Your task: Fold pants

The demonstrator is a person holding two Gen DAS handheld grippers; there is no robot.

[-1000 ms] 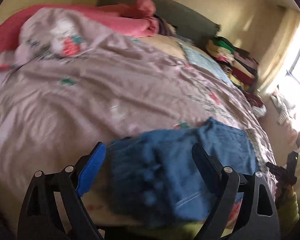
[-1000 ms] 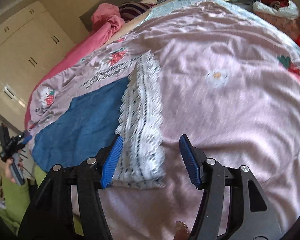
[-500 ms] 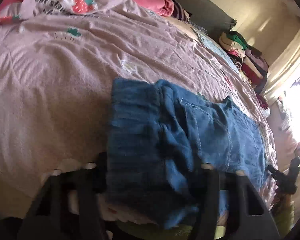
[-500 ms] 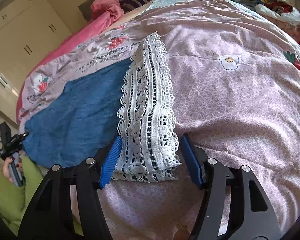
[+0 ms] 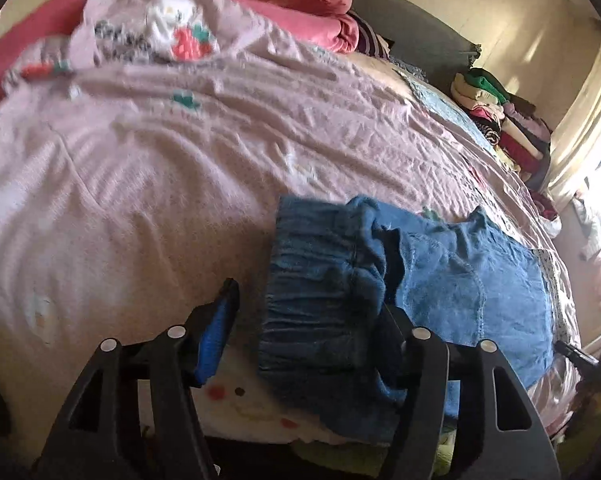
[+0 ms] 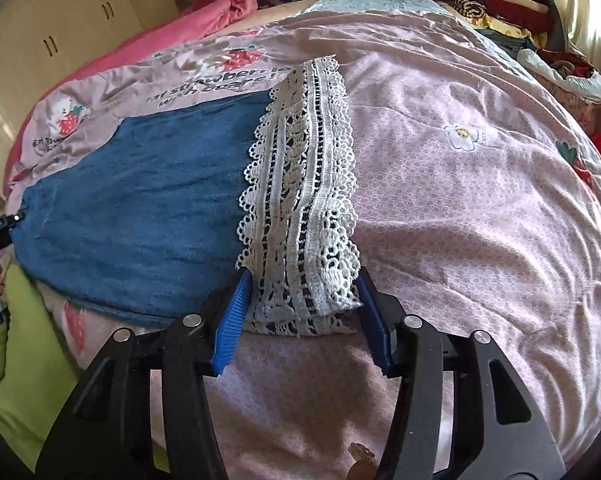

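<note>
Blue denim pants (image 5: pixel 440 280) lie flat on a pink bedspread (image 5: pixel 160 184). In the left wrist view their gathered elastic waistband (image 5: pixel 316 292) sits between the jaws of my left gripper (image 5: pixel 306 316), which is open around it. In the right wrist view the pants (image 6: pixel 140 208) end in a white lace hem (image 6: pixel 304 200). My right gripper (image 6: pixel 300 304) is open with the near end of the lace between its blue pads (image 6: pixel 232 316), which stand just beside the lace edges.
Pink bedding (image 5: pixel 312 20) and a dark headboard (image 5: pixel 420 28) lie at the far end. Stacks of folded clothes (image 5: pixel 504 128) stand at the right edge of the bed. A cream wardrobe (image 6: pixel 60 40) stands at left. A lime-green sleeve (image 6: pixel 20 340) shows at lower left.
My left gripper dipped onto the waistband and has come back up, jaws narrower around it. My right gripper moved forward until the lace hem sits between its pads.
</note>
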